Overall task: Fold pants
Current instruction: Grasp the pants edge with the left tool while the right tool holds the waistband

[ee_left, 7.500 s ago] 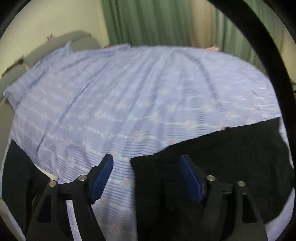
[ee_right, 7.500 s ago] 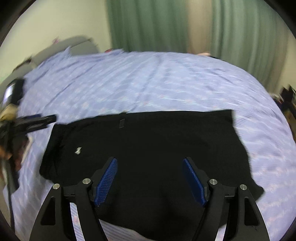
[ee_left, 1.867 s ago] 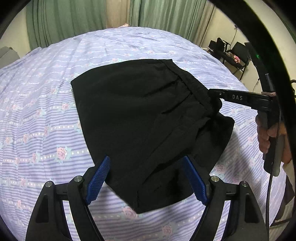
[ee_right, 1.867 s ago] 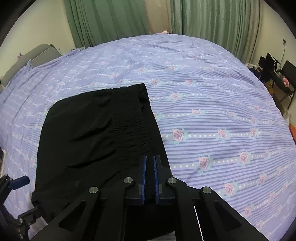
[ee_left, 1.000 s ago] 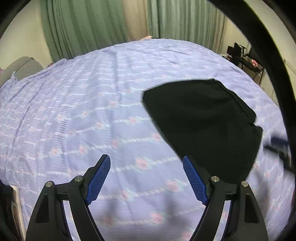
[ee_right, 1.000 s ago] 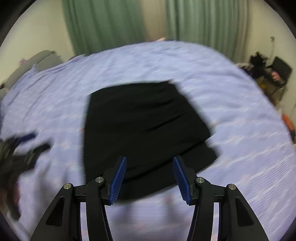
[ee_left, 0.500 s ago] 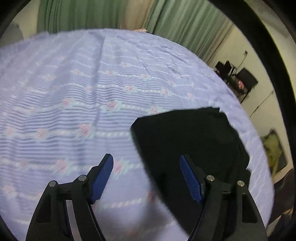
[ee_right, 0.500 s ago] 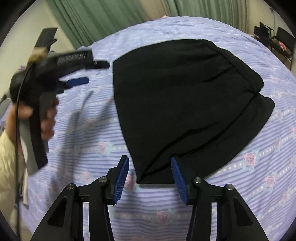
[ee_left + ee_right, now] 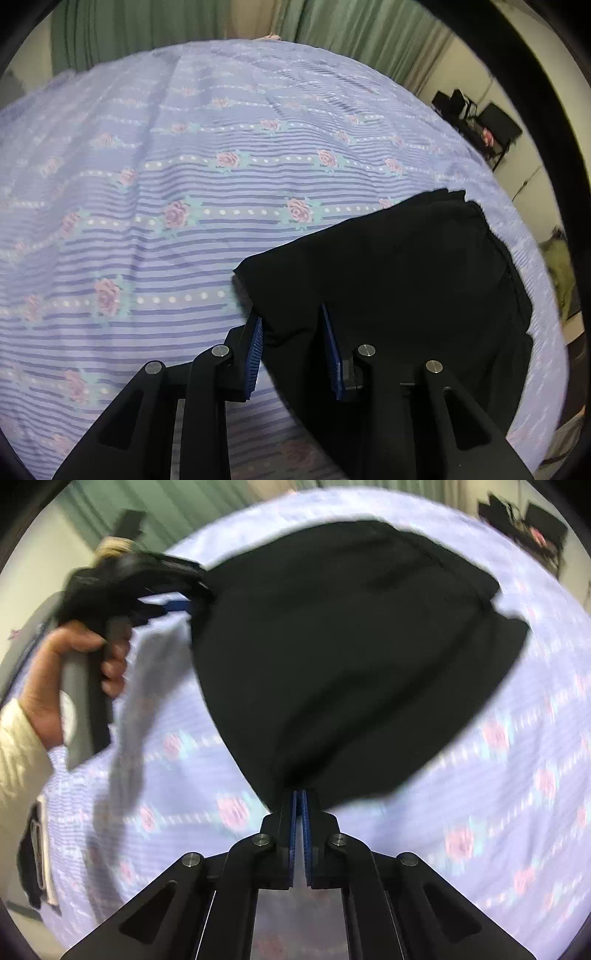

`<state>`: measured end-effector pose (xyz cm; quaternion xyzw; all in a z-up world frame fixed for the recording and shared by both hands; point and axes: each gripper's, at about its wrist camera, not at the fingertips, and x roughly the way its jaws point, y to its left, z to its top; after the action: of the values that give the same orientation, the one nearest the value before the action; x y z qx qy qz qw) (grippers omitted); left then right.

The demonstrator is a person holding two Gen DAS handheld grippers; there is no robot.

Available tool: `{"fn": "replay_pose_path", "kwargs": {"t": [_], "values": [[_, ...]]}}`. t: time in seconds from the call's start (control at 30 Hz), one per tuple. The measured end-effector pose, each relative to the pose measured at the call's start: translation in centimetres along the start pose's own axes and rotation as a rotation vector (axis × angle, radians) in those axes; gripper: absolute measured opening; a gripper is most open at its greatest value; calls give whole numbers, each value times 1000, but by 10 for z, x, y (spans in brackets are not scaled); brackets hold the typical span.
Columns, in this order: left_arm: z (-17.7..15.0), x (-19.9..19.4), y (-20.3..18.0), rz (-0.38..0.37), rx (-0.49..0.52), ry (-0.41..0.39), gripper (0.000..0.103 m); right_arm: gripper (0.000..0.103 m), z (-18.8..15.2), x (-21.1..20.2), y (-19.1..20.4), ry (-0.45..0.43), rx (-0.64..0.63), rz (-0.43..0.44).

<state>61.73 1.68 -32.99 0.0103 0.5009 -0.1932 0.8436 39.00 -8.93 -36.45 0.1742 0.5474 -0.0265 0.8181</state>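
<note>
The black pants (image 9: 406, 280) lie folded on a lilac bedsheet with rose stripes (image 9: 166, 184). In the left wrist view, my left gripper (image 9: 291, 328) straddles the pants' near left corner, its blue pads partly closed around the cloth with a gap between them. In the right wrist view, my right gripper (image 9: 299, 805) is shut on the near corner of the pants (image 9: 343, 646). The left gripper (image 9: 184, 598) also shows there, held by a hand at the pants' far left corner.
Green curtains (image 9: 147, 33) hang behind the bed. A dark chair and clutter (image 9: 480, 122) stand on the floor at the right. A dark item with a white edge (image 9: 37, 849) lies at the bed's left edge.
Both grippers have closed in on corners of the pants. The right gripper went from open to shut on the cloth. The left gripper's fingers narrowed around the other corner.
</note>
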Motion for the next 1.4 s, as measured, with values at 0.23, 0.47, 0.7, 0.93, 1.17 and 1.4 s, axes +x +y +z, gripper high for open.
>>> {"fn": "replay_pose_path", "kwargs": {"t": [0.23, 0.47, 0.7, 0.93, 1.17, 1.4], "values": [[-21, -53, -6, 78, 75, -78, 62, 72, -20, -22, -27, -35, 169, 96], [-43, -76, 17, 69, 47, -45, 62, 72, -23, 1, -24, -7, 230, 236], [-51, -63, 27, 44, 51, -6, 62, 77, -12, 6, -22, -103, 250, 269], [-29, -30, 30, -73, -16, 30, 62, 77, 10, 11, -29, -171, 376, 305], [-3, 3, 26, -186, -109, 38, 63, 77, 19, 18, -18, -186, 408, 275], [12, 21, 29, -225, -185, 24, 61, 71, 29, 23, -20, -188, 435, 262]]}}
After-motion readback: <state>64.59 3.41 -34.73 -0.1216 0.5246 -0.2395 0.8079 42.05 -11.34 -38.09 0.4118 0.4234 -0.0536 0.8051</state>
